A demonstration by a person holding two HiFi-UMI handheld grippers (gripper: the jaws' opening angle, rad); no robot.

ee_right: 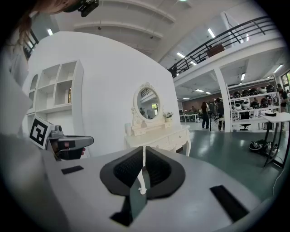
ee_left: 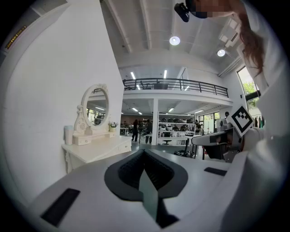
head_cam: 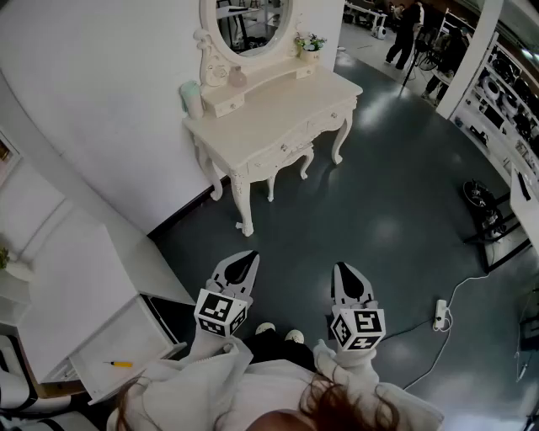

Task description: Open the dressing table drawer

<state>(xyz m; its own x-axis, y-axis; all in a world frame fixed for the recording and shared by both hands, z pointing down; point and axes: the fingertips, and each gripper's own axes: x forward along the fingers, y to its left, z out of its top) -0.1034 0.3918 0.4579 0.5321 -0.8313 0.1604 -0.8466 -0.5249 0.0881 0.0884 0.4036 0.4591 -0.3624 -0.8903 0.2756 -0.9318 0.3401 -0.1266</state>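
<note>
Dressing table (head_cam: pixel 278 105), drawer (head_cam: pixel 282 153) shut; power strip (head_cam: pixel 440 314) on floor (head_cam: pixel 379 219); shelf (head_cam: pixel 93 278) at left; left gripper (head_cam: pixel 244 258), right gripper (head_cam: pixel 344 269) closed, empty.

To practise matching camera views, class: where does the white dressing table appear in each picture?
Head view: dressing table at upper centre.
Left gripper view: left of centre, in the background.
Right gripper view: near the centre.
Shared landmark: its oval mirror.

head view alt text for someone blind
A cream dressing table with an oval mirror stands against a white wall, drawers closed. Nearer the camera, the left claw and right claw, both shut and empty, point toward it over dark floor.
</note>
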